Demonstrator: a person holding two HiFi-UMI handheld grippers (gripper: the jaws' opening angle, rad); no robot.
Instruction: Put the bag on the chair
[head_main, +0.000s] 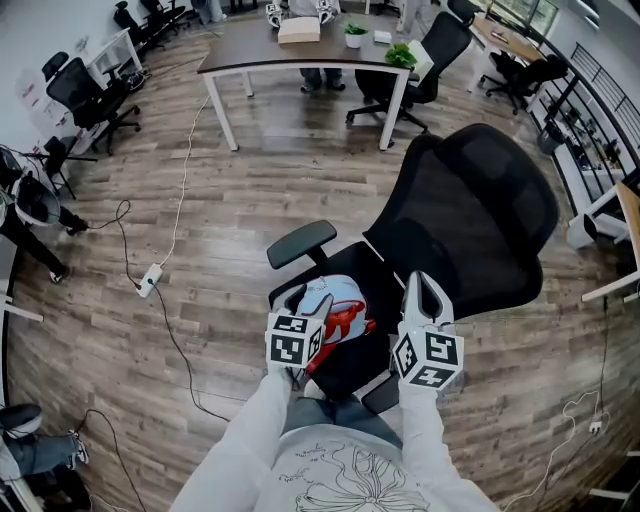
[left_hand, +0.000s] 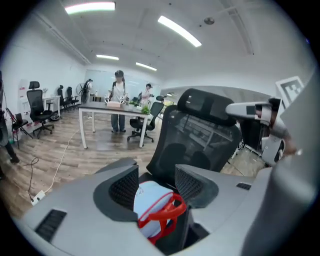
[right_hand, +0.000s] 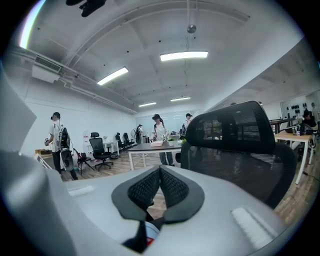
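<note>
**Colour and Pattern Reference**

Bag (head_main: 340, 300): light blue body, red handles and trim.
Chair (head_main: 480, 210): black, with a mesh weave on the backrest.
Left gripper (head_main: 308, 300) and right gripper (head_main: 427, 287): grey shells and dark cross-hatched pads (texture clearest in the gripper views); their cubes carry black-and-white square markers.
Floor (head_main: 230, 200): brown-grey wood planks.
Table (head_main: 250, 45): dark top, white legs.
Sleeves (head_main: 235, 450): pale grey.

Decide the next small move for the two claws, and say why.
Probably draw both claws back, clear of the chair: the bag already lies on its seat, the left claw stands open, off the bag, and the right claw is shut, empty.
</note>
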